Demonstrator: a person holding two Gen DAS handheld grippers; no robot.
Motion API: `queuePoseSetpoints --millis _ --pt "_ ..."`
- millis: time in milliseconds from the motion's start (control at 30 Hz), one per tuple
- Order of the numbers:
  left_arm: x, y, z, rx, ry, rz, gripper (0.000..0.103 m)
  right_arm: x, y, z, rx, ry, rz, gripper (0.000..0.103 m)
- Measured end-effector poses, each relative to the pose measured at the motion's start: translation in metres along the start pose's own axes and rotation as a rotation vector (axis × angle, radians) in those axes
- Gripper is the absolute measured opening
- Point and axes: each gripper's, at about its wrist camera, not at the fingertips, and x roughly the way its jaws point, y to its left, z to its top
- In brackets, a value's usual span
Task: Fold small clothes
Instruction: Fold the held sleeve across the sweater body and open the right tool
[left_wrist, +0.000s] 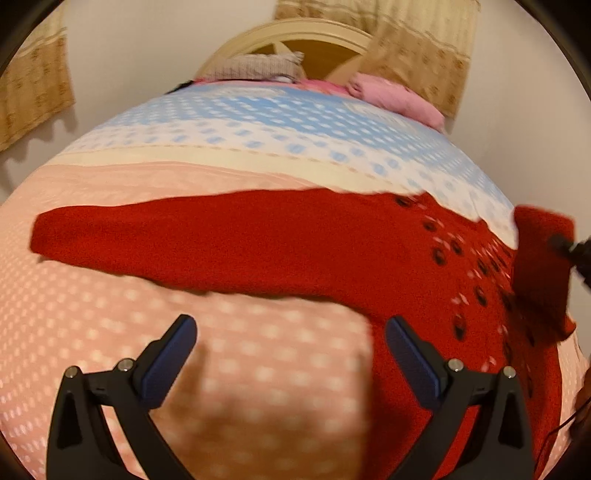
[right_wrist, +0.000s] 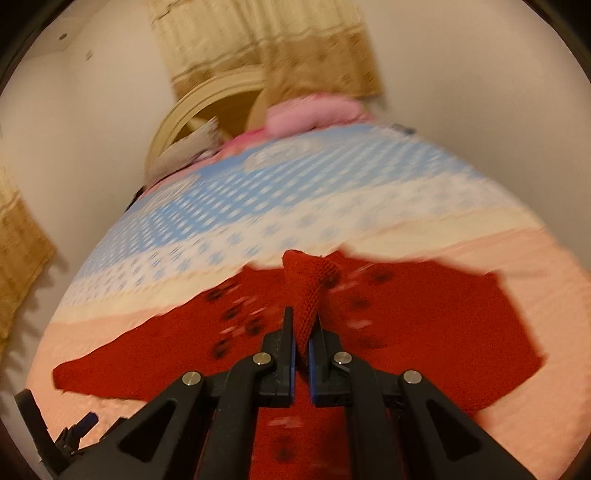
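Right tool (right_wrist: 303, 325) above patterned bedspread (right_wrist: 258, 206)

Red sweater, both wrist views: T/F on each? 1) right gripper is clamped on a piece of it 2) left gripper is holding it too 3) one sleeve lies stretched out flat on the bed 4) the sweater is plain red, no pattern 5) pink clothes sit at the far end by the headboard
1) True: the right gripper is shut on a fold of the red sweater.
2) False: the left gripper is open, nothing between its jaws.
3) True: the sleeve lies flat on the bed.
4) False: dark and pale marks dot its body.
5) True: pink clothes lie by the headboard.
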Motion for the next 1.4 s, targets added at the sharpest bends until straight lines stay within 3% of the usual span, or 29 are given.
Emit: queuePoseSetpoints --millis 267,533,600,633,667,800,867,900,967,1100,1333,1400 --pt "0.013 0.046 -0.006 -0.059 -0.002 0.06 0.103 0.069 0.087 -0.06 -0.195 0.102 0.083 0.004" --pt "0.03 0.059 -0.013 -0.094 0.024 0.057 0.103 0.083 0.109 -0.102 -0.347 0.197 0.171 0.009" --pt "0.032 0.059 -0.016 -0.083 0.033 0.056 0.103 0.082 0.111 -0.105 -0.369 0.203 0.184 0.027" --pt "0.033 0.058 -0.016 -0.08 0.037 0.053 0.103 0.08 0.112 -0.105 -0.369 0.209 0.2 0.046" --pt "0.033 0.059 -0.016 -0.08 0.036 0.05 0.103 0.078 0.113 -0.105 -0.365 0.217 0.221 0.058" --pt "0.033 0.061 -0.017 -0.097 0.029 0.044 0.103 0.043 0.109 -0.097 -0.306 0.137 0.334 0.058" --pt "0.034 0.059 -0.017 -0.088 0.029 0.057 0.103 0.034 0.104 -0.089 -0.269 0.089 0.304 0.056" --pt "0.036 0.058 -0.017 -0.08 0.034 0.064 0.103 0.037 0.101 -0.085 -0.254 0.091 0.241 0.052" --pt "0.037 0.056 -0.017 -0.071 0.036 0.07 0.103 0.049 0.098 -0.083 -0.236 0.128 0.213 0.024" --pt "0.039 0.056 -0.018 -0.067 0.046 0.073 0.103 0.081 0.101 -0.099 -0.217 0.233 0.216 0.022" --pt "0.041 0.052 -0.018 -0.045 0.057 0.099 0.103 0.089 0.108 -0.099 -0.228 0.226 0.188 0.022" --pt "0.04 0.055 -0.018 -0.054 0.055 0.088 0.103 0.075 0.1 -0.089 -0.2 0.179 0.177 0.022"
